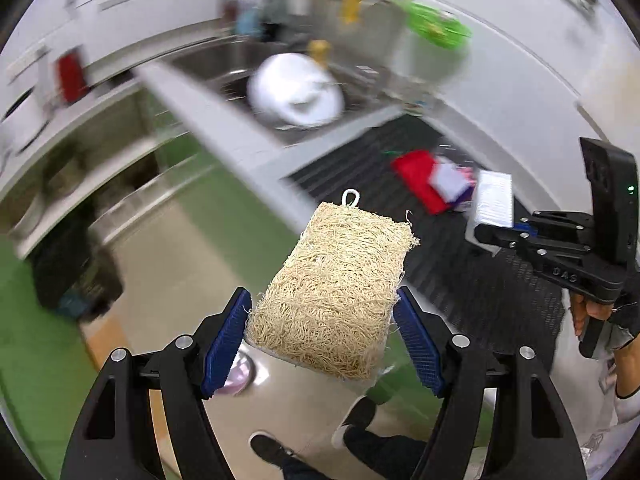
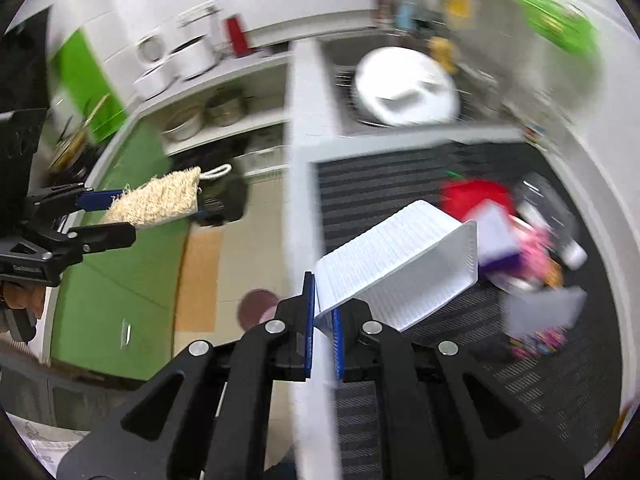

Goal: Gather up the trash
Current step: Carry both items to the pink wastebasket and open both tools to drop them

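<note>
Item: my left gripper [image 1: 322, 344] clasps the loofah sponge [image 1: 336, 292] aloft off the counter [image 2: 308, 184], right gripper [image 2: 322, 344] pinches the white ribbed tray [image 2: 404, 264]; remaining wrappers [image 2: 520, 236] at two o'clock; I'd carry both level.

Right gripper [image 2: 323, 338] pinches a white ribbed tray [image 2: 404, 256]; blurred wrappers [image 2: 520, 232], perhaps, lie beyond.

Your two matte-black plastic claws with ribbed blue pads

Your left claw [image 1: 322, 344] and right claw [image 2: 322, 336] share silver pivot screws; your fingerless black glove [image 1: 624, 320] leaves bare skin, above black shoes with white soles [image 1: 276, 450].
</note>
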`<state>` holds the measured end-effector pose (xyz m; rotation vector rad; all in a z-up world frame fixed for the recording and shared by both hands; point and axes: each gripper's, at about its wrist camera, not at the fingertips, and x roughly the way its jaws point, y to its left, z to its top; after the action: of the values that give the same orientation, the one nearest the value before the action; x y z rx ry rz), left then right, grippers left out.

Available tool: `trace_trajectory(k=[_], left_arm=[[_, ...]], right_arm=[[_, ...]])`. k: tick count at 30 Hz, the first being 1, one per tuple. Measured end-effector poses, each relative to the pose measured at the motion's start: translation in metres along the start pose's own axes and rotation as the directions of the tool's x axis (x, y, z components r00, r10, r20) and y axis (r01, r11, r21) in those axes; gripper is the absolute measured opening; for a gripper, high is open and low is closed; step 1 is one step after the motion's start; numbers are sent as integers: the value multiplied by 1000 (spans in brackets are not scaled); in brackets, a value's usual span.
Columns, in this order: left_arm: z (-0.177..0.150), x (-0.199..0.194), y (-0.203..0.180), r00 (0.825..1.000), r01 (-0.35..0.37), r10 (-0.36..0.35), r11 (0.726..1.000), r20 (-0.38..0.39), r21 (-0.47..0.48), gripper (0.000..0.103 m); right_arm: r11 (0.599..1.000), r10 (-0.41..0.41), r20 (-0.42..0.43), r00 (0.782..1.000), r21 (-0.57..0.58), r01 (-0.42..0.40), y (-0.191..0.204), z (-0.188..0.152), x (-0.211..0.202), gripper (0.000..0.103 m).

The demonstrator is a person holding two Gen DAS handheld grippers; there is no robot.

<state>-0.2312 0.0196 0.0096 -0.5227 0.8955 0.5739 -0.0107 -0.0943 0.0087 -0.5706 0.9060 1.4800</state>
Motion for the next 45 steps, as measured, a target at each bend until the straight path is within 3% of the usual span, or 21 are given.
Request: trace_trajectory(k=[5,8,13,16,20,21,24,29,30,32,33,42,45], left_arm=[[-45,-21,79,998,-65,64,994,-14,-91,71],[-65,-17,120,996,-88,85,986,-31,-139,71],[-92,21,173,992,-117,103,973,-79,-199,71],[-122,71,207,990,-118,95,962,-102,-248,71],[-177,166,241,986,-120,79,947,-149,-297,71],[-187,186,247,985,-115,69,943,-156,-311,71],[-223,251,268,984,-103,44,932,-173,-348,71],[-260,327,295,983,-97,29,920,-180,-380,71],[-264,337,299,984,-95,28,918,-177,-385,72],[-272,354,309,984,-95,24,910,-179,-403,91],[-275,358,313,985,-103,35,905,-169,-412,96],[-297,343,351,989,-127,70,863,-134,-489,96],[-302,328,360,988,-143,97,849,-117,-508,96]], right_arm=[[993,92,-58,994,-72,-96,98,11,61,8],[988,121,-108,987,-79,-130,127,11,99,8],[982,134,-178,975,-110,-155,139,7,166,8],[977,114,-213,970,-152,-148,139,-11,218,8],[972,113,-253,961,-173,-161,131,-47,299,8],[969,114,-272,955,-180,-168,123,-66,335,7],[967,116,-292,949,-185,-175,118,-90,382,8],[964,119,-313,942,-190,-185,112,-119,451,7],[963,120,-321,939,-191,-189,110,-125,469,7],[962,122,-329,936,-193,-193,112,-131,484,7],[960,126,-336,933,-194,-200,113,-134,496,8],[925,212,-407,889,-212,-317,162,-156,553,8],[914,223,-420,880,-223,-338,176,-157,569,15]])
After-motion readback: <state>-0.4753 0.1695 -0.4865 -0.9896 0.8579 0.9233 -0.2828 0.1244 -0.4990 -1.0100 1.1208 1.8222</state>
